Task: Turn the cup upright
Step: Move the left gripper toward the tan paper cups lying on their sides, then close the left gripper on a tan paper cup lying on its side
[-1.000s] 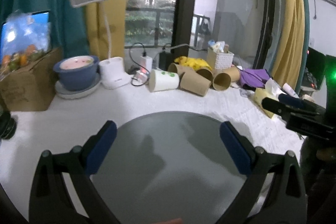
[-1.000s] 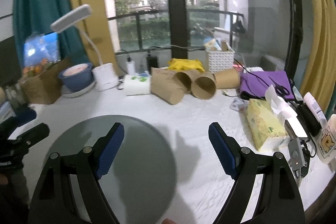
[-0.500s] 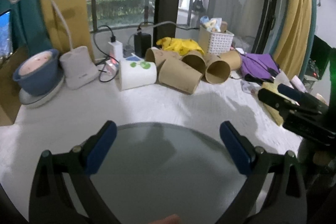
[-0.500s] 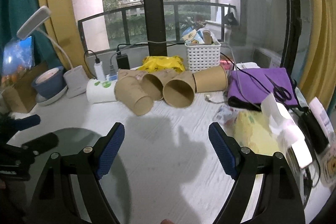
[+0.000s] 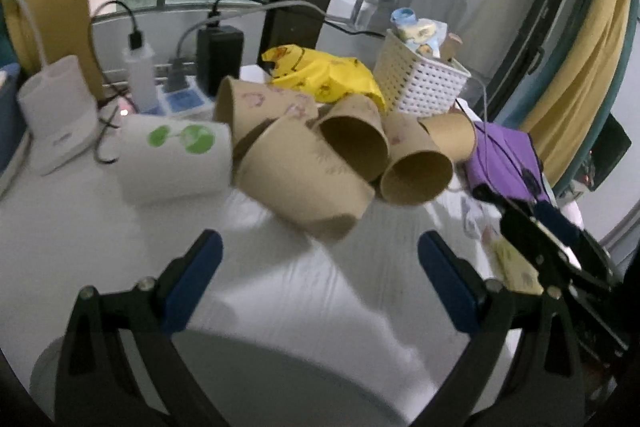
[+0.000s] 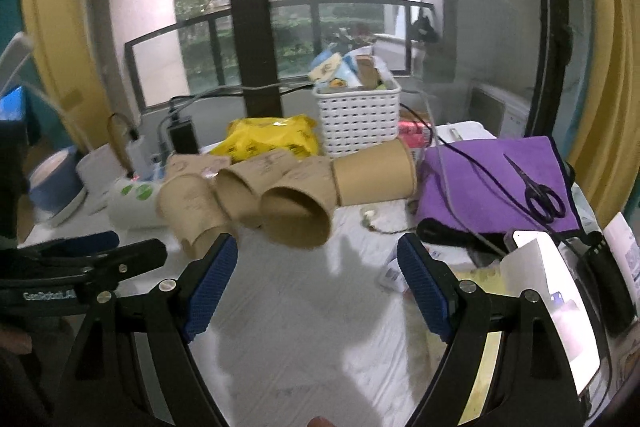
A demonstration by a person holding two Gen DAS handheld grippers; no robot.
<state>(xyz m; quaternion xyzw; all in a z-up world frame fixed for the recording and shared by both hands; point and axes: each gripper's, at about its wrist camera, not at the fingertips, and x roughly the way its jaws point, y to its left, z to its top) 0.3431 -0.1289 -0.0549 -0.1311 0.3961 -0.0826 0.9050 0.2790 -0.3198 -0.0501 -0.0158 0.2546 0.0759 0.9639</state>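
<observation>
Several brown paper cups lie on their sides in a heap on the white table. The nearest brown cup [image 5: 304,183] lies just ahead of my open, empty left gripper [image 5: 320,279]. A white cup with green dots [image 5: 176,159] lies on its side to its left. In the right wrist view an open-mouthed brown cup [image 6: 298,211] lies just ahead of my open, empty right gripper [image 6: 316,279]; another brown cup [image 6: 374,173] lies behind it. The right gripper shows at the right of the left wrist view [image 5: 548,231].
A grey round mat [image 5: 260,375] lies under my left gripper. Behind the cups are a white basket [image 6: 358,119], a yellow bag [image 6: 272,139], chargers [image 5: 218,57] and a lamp base [image 5: 56,111]. A purple cloth [image 6: 496,179] with scissors [image 6: 538,193] lies to the right.
Both grippers have moved forward toward the heap of cups, which now looks much larger and closer. Both stay open and empty.
</observation>
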